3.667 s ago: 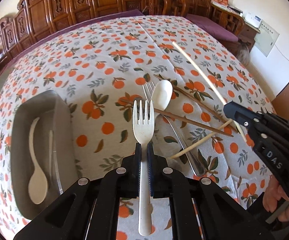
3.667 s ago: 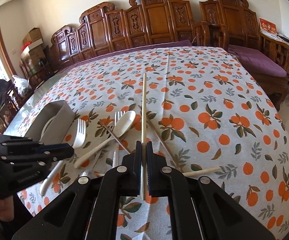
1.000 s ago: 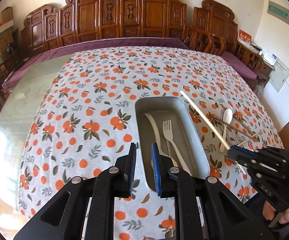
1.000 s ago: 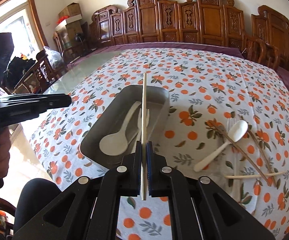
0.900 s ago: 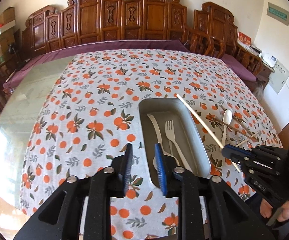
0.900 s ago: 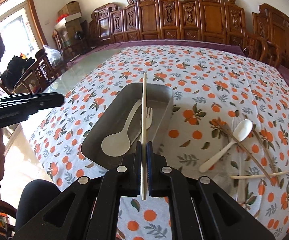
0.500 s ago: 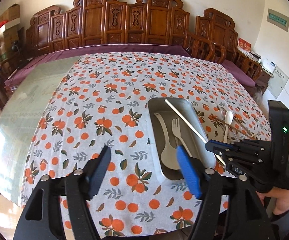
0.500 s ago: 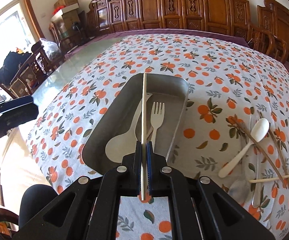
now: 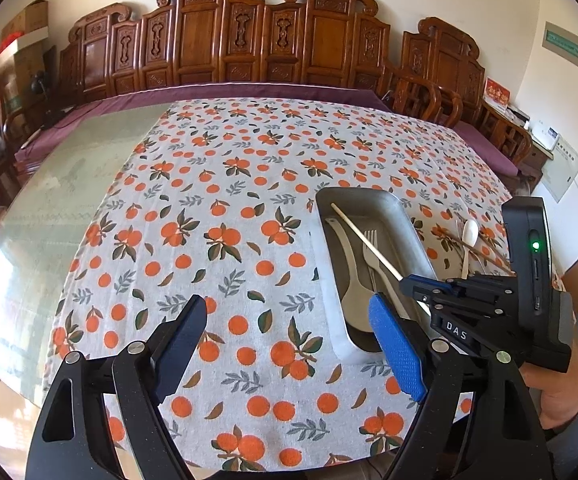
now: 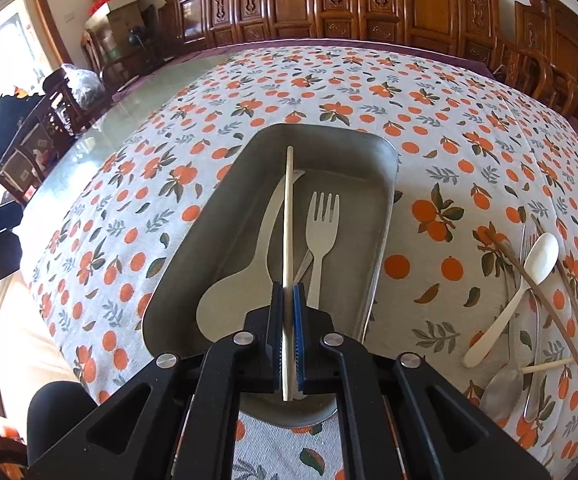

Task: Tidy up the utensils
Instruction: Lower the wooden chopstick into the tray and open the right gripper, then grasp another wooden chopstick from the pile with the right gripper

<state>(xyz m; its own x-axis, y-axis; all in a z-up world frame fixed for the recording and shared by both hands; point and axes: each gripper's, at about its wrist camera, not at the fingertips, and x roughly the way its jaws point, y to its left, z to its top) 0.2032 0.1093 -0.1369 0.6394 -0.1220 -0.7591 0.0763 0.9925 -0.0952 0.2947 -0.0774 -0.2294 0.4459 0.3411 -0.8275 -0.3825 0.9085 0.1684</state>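
L wrist view: since 0.5 s ago the left claw (image 9: 287, 328) has backed off, spread wide & empty, over the bench (image 9: 229, 208) left of the tray (image 9: 385, 200).

R wrist view: right claw (image 10: 287, 312) pinches the chopstick (image 10: 288, 216), now lower over the tray, long axis along tray's length, tip pointing away at far wall; release there.
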